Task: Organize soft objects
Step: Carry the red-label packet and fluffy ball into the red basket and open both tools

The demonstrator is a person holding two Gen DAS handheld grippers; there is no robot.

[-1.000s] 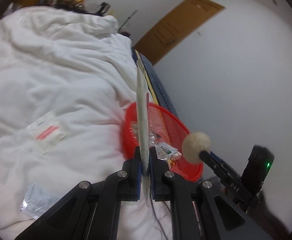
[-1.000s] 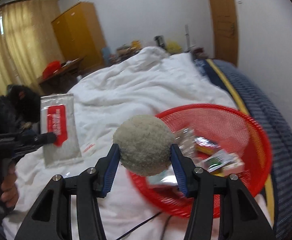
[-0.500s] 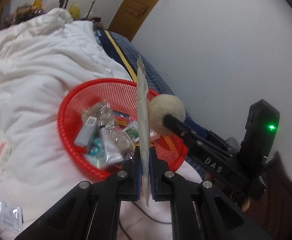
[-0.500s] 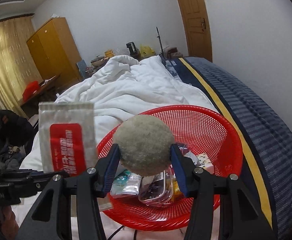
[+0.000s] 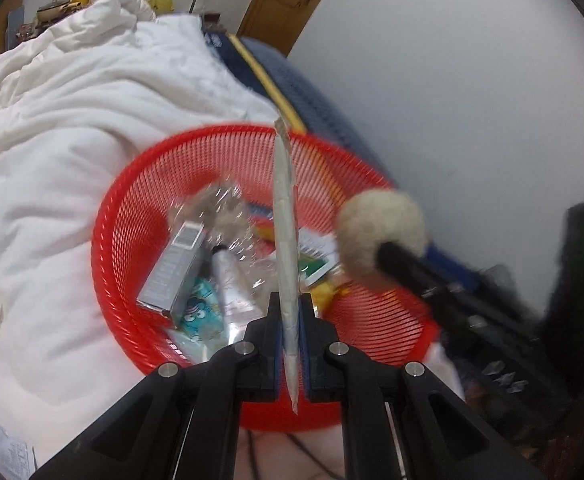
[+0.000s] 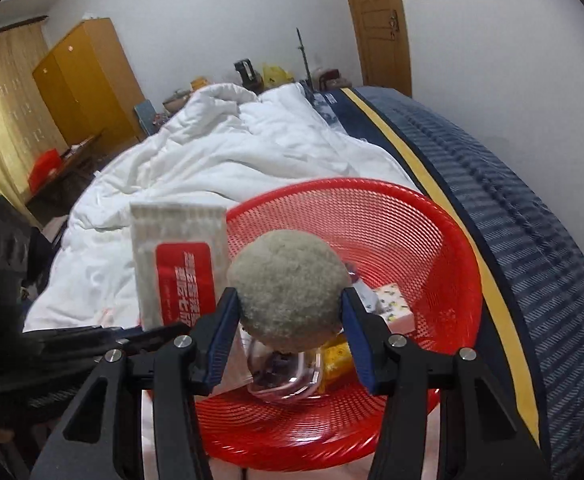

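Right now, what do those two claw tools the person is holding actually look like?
Both match. The left gripper and right gripper each have two angular matte-black fingers with silver screw heads at the joints and flat blue pads on their inner faces. No sleeves, hands or markings show clearly.

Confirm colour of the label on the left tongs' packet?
Red label with white print; right wrist view.
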